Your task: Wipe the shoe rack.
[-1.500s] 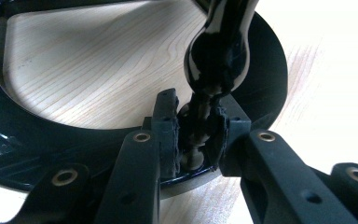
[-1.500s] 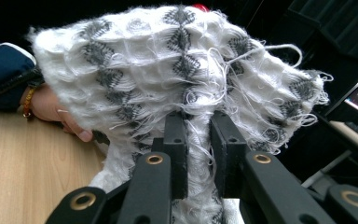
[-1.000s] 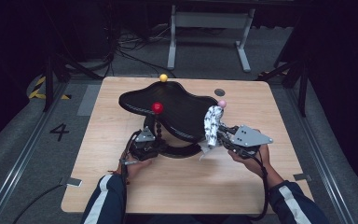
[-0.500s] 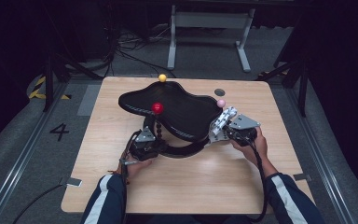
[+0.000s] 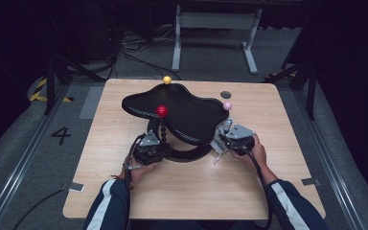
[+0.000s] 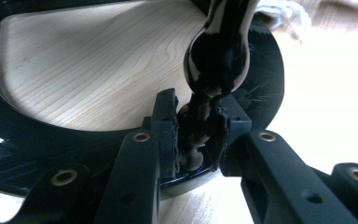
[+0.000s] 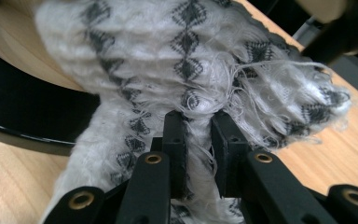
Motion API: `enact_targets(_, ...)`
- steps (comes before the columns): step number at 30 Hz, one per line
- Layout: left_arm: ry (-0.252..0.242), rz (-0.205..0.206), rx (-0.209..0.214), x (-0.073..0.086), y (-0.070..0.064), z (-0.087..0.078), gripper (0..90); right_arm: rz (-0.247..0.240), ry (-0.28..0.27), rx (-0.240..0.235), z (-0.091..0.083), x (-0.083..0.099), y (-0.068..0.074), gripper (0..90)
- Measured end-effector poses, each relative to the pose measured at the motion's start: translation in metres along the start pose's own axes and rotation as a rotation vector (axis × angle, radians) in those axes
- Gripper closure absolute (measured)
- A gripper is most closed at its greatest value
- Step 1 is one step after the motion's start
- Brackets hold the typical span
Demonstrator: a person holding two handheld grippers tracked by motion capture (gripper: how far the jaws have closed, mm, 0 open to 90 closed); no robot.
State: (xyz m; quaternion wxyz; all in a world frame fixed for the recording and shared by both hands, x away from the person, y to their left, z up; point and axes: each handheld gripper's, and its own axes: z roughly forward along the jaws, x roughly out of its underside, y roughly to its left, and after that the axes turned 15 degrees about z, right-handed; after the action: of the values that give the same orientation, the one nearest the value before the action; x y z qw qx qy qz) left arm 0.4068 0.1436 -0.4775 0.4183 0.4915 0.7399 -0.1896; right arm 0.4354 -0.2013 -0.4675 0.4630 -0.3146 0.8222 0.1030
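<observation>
A black stand has a ring base [image 5: 191, 154] and a wavy black tray top [image 5: 191, 112]. Its posts end in a red ball [image 5: 161, 110], a yellow ball [image 5: 166, 80] and a pink ball [image 5: 227, 106]. My left gripper [image 5: 158, 143] [image 6: 196, 119] is shut on the glossy black beaded post [image 6: 216, 56] below the red ball. My right gripper [image 5: 224, 137] [image 7: 198, 128] is shut on a white knitted cloth [image 7: 191, 60] with black diamond patterns, held against the tray's right edge under the pink ball. The cloth [image 5: 224, 128] bunches around the jaws.
The wooden table [image 5: 191, 191] has bare room in front of and to both sides of the stand. A small dark disc [image 5: 225, 94] lies at the back right. Dark floor, cables and a metal frame [image 5: 215, 21] lie beyond the table.
My right gripper has turned and moved the cloth from hanging upright to lying low against the stand's right edge. The left gripper has kept its hold on the post.
</observation>
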Motion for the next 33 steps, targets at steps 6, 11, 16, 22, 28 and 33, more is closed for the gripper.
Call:
enact_targets(6, 0.004, 0.004, 0.004, 0.0, 0.0, 0.0, 73.5, -0.045, 0.001, 0.022, 0.013, 0.004, 0.012, 77.6)
enact_targets(11, 0.003, 0.005, 0.01, 0.0, 0.0, 0.0, 73.6, -0.037, -0.002, 0.007, 0.014, 0.002, 0.018, 78.9)
enact_targets(16, -0.004, -0.004, 0.019, 0.0, 0.0, 0.001, 73.6, -0.075, -0.005, -0.008, 0.013, 0.002, 0.023, 78.2)
enact_targets(22, -0.005, -0.006, 0.018, 0.0, 0.0, 0.001, 73.6, -0.101, -0.009, 0.059, 0.017, 0.003, 0.014, 78.6)
enact_targets(28, -0.003, -0.008, 0.021, 0.0, 0.0, 0.001, 73.6, -0.058, 0.001, 0.093, 0.022, 0.011, -0.002, 78.0)
enact_targets(33, -0.005, -0.004, 0.021, 0.0, 0.0, 0.001, 73.7, -0.05, -0.015, 0.071, 0.021, 0.01, -0.003, 77.9)
